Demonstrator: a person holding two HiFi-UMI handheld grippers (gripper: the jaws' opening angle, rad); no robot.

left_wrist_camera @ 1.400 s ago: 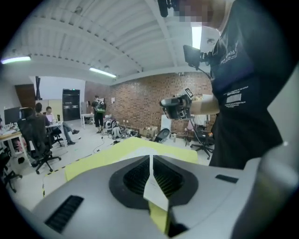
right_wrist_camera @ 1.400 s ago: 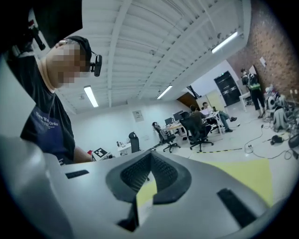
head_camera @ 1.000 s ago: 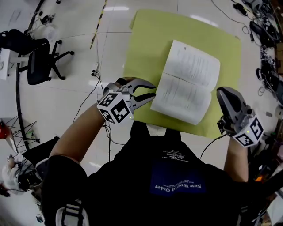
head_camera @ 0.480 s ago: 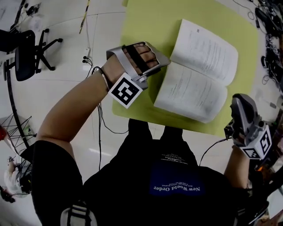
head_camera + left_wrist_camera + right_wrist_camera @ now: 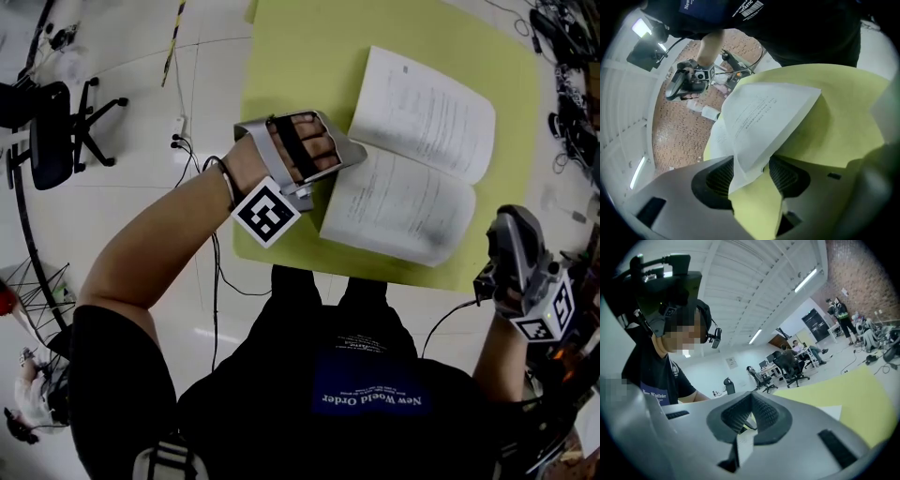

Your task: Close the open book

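Head view shows the open white printed book [image 5: 412,164] lying flat on the yellow-green counter [image 5: 291,56]. The left claw [image 5: 354,155] sits at the book's left edge, its 2 jaws opening with the near page's corner loose between them, probably to catch that leaf and fold it over. The right claw [image 5: 514,239], pressed together and empty, hangs off the book's near right corner.

I see the book [image 5: 412,155] open, white printed pages up, spine diagonal, lying on the yellow table [image 5: 281,94] near my edge
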